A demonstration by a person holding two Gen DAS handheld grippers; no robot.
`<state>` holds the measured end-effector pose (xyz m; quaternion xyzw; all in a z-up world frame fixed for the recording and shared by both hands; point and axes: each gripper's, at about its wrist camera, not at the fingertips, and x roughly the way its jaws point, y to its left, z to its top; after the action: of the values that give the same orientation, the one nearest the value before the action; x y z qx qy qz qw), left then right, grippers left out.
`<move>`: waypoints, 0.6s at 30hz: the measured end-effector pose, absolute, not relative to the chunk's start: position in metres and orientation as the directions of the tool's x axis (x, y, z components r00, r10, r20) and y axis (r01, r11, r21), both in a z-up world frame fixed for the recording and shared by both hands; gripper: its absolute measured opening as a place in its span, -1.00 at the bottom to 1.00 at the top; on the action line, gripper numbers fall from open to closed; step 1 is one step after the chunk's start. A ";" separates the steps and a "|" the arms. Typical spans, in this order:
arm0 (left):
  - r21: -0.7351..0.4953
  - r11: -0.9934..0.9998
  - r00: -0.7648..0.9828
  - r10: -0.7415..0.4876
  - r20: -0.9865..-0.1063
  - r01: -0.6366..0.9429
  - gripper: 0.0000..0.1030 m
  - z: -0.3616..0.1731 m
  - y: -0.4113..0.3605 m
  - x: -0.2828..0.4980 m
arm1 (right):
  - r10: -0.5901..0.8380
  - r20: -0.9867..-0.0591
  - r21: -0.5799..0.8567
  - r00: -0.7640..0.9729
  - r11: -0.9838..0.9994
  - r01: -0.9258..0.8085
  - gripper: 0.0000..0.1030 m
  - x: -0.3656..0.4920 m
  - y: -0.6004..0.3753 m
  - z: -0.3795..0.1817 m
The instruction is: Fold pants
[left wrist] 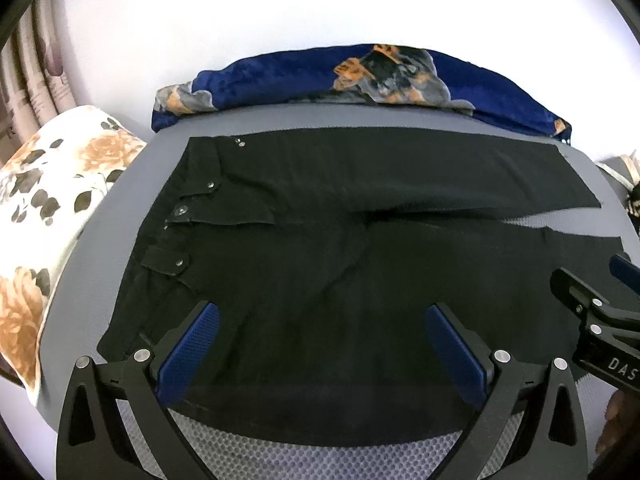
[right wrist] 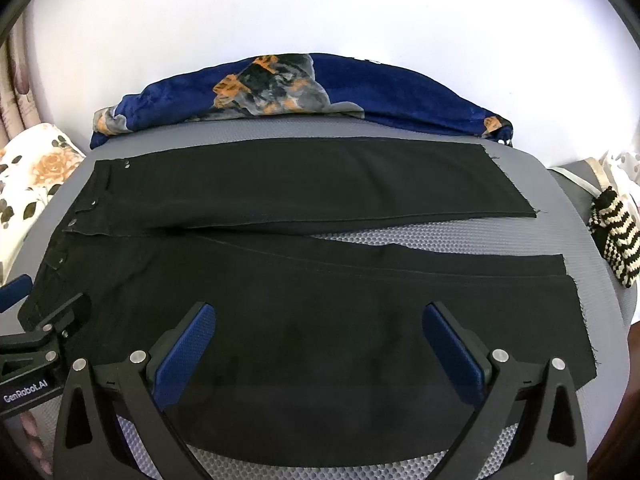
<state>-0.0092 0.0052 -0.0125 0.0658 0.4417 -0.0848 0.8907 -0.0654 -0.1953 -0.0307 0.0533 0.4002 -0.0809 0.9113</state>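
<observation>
A pair of black woven-cloth pants (left wrist: 320, 208) (right wrist: 304, 240) is lying spread flat, front side up, on a grey mesh-textured mattress (left wrist: 132, 184) (right wrist: 440, 236). The waistband is sitting at the left, its fly open and showing small silver metal buttons and rivets (left wrist: 182, 211) (right wrist: 72, 222). Both legs are stretching out to the right, parting into a narrow V so that a wedge of grey is showing between them. The far leg is lying straight and smooth; the near leg is carrying a few faint creases. Both hems at the right are looking raw, with loose threads fraying out.
</observation>
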 end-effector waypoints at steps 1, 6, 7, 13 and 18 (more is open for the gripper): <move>0.042 0.976 0.592 -0.096 -0.800 0.215 0.98 -0.013 0.004 -0.009 | -0.104 -0.739 0.030 0.666 0.982 0.187 1.00 -0.065 -0.195 -0.032; 0.062 0.971 0.585 -0.087 -0.806 0.230 0.98 -0.014 0.000 -0.009 | -0.104 -0.738 0.027 0.667 0.983 0.183 1.00 -0.064 -0.195 -0.031; 0.058 0.971 0.585 -0.090 -0.806 0.231 0.98 -0.014 0.000 -0.009 | -0.104 -0.736 0.029 0.669 0.982 0.185 1.00 -0.064 -0.196 -0.031; 0.059 0.973 0.579 -0.084 -0.811 0.223 0.98 -0.018 -0.005 -0.013 | -0.100 -0.735 0.038 0.671 0.981 0.188 1.00 -0.064 -0.198 -0.033; 0.071 0.974 0.582 -0.070 -0.810 0.216 0.98 -0.019 -0.006 -0.012 | -0.102 -0.733 0.029 0.672 0.983 0.181 1.00 -0.064 -0.196 -0.035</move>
<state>-0.0121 -0.0060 -0.0191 0.0813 0.4499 -0.0808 0.8857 -0.0641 -0.1962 -0.0347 0.0494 0.3974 -0.0776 0.9130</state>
